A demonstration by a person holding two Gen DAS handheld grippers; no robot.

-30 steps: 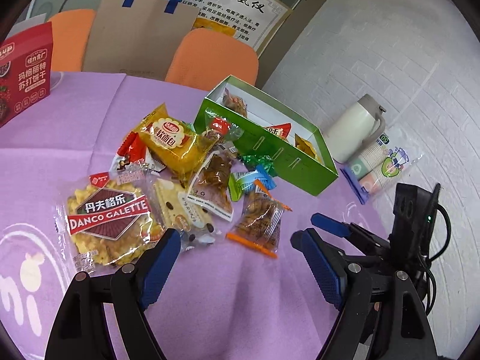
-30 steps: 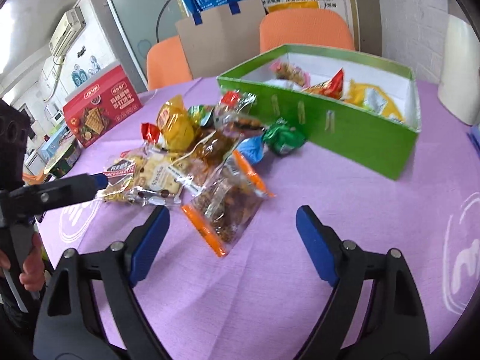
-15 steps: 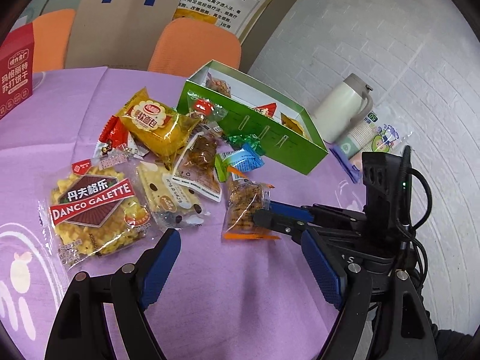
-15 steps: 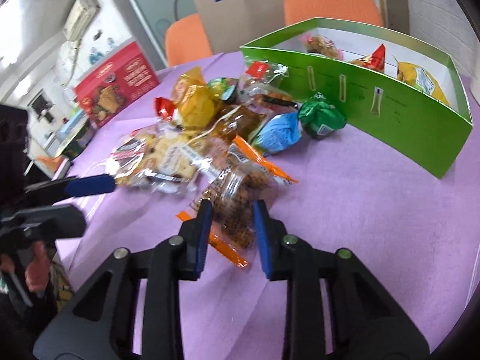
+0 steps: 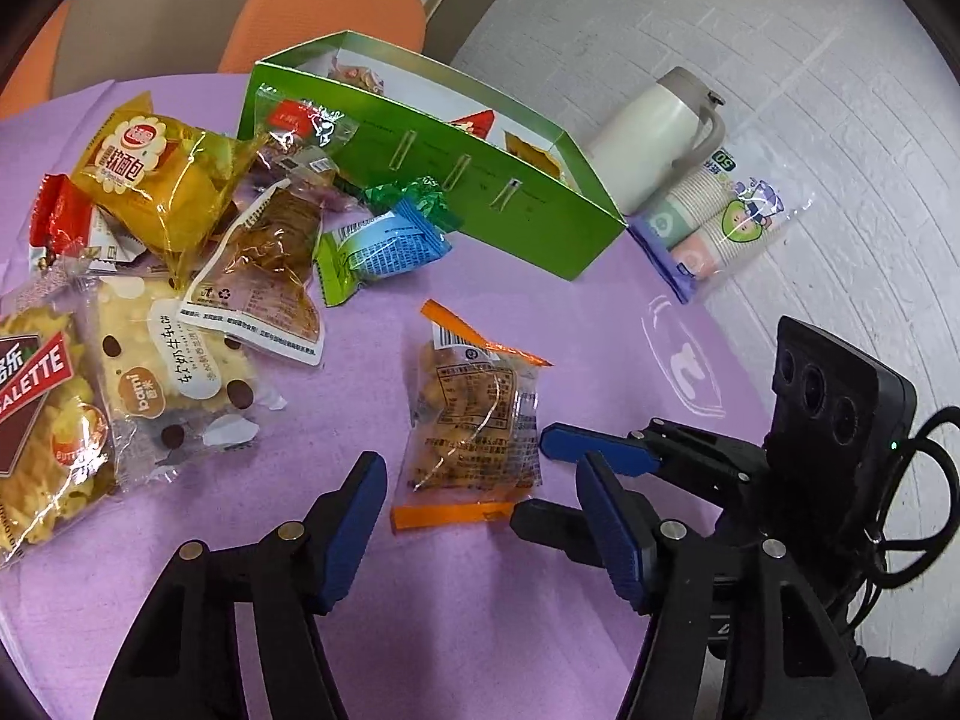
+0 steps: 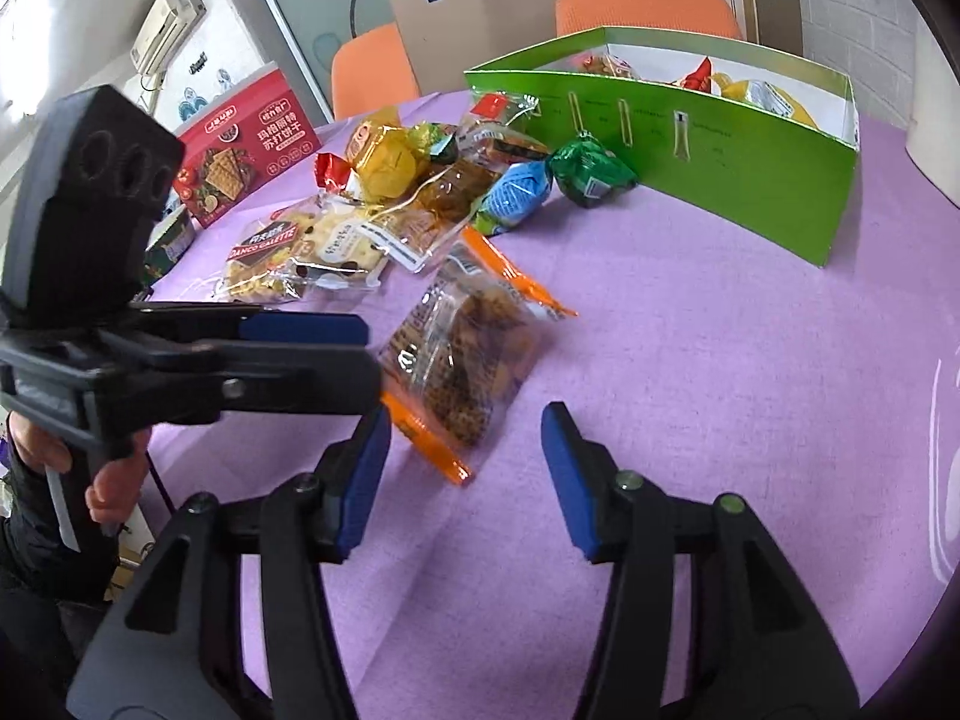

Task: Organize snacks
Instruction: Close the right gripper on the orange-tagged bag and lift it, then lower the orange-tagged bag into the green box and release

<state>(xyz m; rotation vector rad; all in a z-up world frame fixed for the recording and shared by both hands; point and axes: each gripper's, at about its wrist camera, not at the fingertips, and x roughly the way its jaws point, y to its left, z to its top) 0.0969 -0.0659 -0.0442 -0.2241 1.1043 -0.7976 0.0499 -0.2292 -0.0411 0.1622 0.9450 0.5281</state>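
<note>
Both grippers are hovering low over the purple tablecloth (image 5: 540,630), jaws spread wide and holding nothing. The left gripper (image 5: 480,516) is sitting just near of the orange-edged snack packet (image 5: 474,414), which is lying flat by itself on the cloth, apart from the snack pile (image 5: 180,240) to the far left. The right gripper (image 6: 465,474) is framing the same packet's near end from the right. The green box (image 5: 480,204) is standing farther back, already containing a few snacks.
</note>
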